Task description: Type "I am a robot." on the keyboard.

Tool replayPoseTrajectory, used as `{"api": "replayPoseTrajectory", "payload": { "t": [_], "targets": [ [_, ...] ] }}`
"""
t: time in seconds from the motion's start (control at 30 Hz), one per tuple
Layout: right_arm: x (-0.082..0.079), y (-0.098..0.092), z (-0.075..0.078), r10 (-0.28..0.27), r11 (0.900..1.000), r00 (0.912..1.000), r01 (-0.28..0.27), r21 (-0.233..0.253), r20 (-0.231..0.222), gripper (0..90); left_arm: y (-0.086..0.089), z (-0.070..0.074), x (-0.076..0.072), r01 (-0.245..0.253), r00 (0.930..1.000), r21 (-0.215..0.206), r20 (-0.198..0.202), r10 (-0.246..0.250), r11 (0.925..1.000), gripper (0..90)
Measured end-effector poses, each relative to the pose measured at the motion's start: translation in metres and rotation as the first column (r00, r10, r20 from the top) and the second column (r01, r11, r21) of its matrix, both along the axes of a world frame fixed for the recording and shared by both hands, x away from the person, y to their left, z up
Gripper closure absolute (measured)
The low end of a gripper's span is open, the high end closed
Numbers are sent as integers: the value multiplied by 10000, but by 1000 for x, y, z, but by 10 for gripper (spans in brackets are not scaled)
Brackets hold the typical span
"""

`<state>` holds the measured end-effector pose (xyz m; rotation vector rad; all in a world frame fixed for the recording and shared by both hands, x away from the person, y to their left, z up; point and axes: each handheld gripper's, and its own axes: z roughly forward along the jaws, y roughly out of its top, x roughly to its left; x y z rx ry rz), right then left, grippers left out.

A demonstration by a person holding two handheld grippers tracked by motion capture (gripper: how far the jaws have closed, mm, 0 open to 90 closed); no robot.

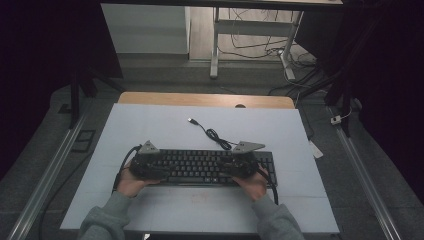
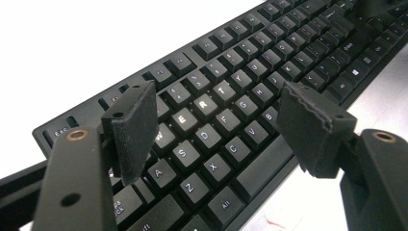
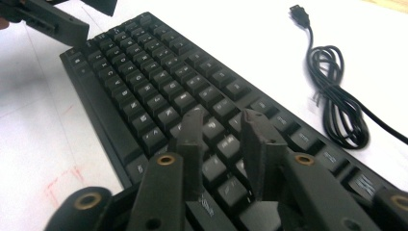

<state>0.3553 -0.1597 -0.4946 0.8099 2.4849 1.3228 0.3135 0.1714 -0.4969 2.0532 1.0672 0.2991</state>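
A black keyboard [image 1: 210,167] lies on the white table cover, and the person's hands hold a gripper at each end of it. My left gripper [image 2: 219,103] hangs just over the letter keys [image 2: 204,103] of the keyboard [image 2: 269,48], jaws wide open and empty. Over the keys nearer the other end [image 3: 159,96], my right gripper [image 3: 222,122] stands with a gap about one key wide. A keycap [image 3: 214,130] shows in that gap; I cannot tell whether the pads touch it. In the high view the left gripper [image 1: 147,167] and right gripper [image 1: 241,165] sit low on the keyboard.
The keyboard's black cable [image 1: 215,135] lies coiled behind it, its USB plug [image 1: 191,120] loose on the white cover [image 1: 150,125]. The same coil [image 3: 337,110] lies to the right of the keys. A wooden table edge [image 1: 200,99] runs along the back.
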Motion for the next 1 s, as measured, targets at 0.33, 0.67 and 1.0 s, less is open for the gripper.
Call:
{"api": "replayPoseTrajectory", "payload": {
  "t": [0.33,0.67,1.0],
  "targets": [
    [-12,-31,1,-279,9996,9996,279,-20,76,630,0,0,0,-71,10000,-20,69,71,10000,306],
    [-22,-51,0,-365,9993,9991,366,-39,222,614,0,0,0,-33,10000,22,89,33,10000,306],
    [-22,-49,-1,-304,9995,9992,306,-45,274,612,-1,0,0,-60,9998,4,174,60,10000,311]
  ]
}}
